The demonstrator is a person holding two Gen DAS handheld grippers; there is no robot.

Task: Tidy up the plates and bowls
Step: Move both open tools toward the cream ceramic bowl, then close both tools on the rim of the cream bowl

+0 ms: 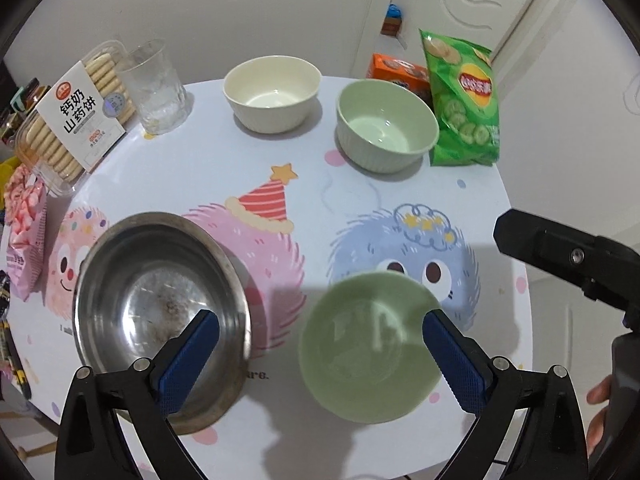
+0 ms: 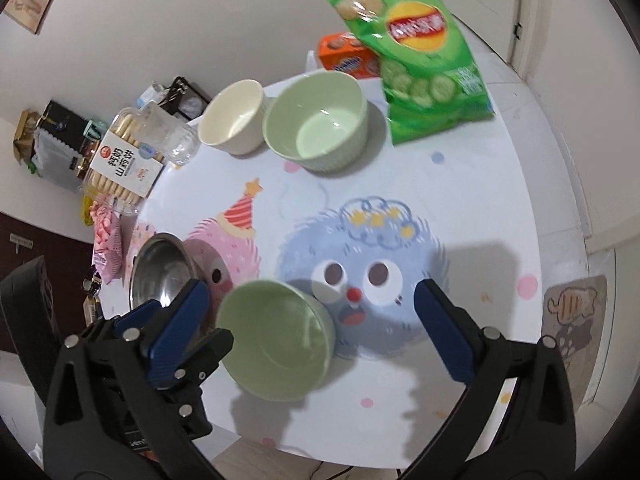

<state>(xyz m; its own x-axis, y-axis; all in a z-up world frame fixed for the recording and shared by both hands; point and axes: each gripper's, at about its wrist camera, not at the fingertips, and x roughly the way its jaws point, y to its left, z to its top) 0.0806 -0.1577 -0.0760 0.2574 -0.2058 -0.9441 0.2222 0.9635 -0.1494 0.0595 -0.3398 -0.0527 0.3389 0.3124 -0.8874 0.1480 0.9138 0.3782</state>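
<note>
A steel bowl [image 1: 160, 312] and a small green bowl [image 1: 368, 348] sit near the front of the round table [image 1: 472, 196]. A cream bowl [image 1: 272, 92] and a larger green ribbed bowl [image 1: 384, 124] stand at the back. My left gripper [image 1: 320, 356] is open above the gap between the steel and small green bowls. My right gripper [image 2: 312, 328] is open over the small green bowl [image 2: 276, 336], holding nothing. The steel bowl [image 2: 160, 276], cream bowl [image 2: 232, 116] and ribbed bowl [image 2: 316, 116] also show in the right wrist view.
A green chip bag [image 1: 464, 100] and an orange box [image 1: 396, 70] stand at the back right. A clear glass [image 1: 154, 88], a biscuit tub [image 1: 72, 120] and a pink snack pack [image 1: 24, 232] line the left edge. The right gripper's body [image 1: 568, 260] is at the right.
</note>
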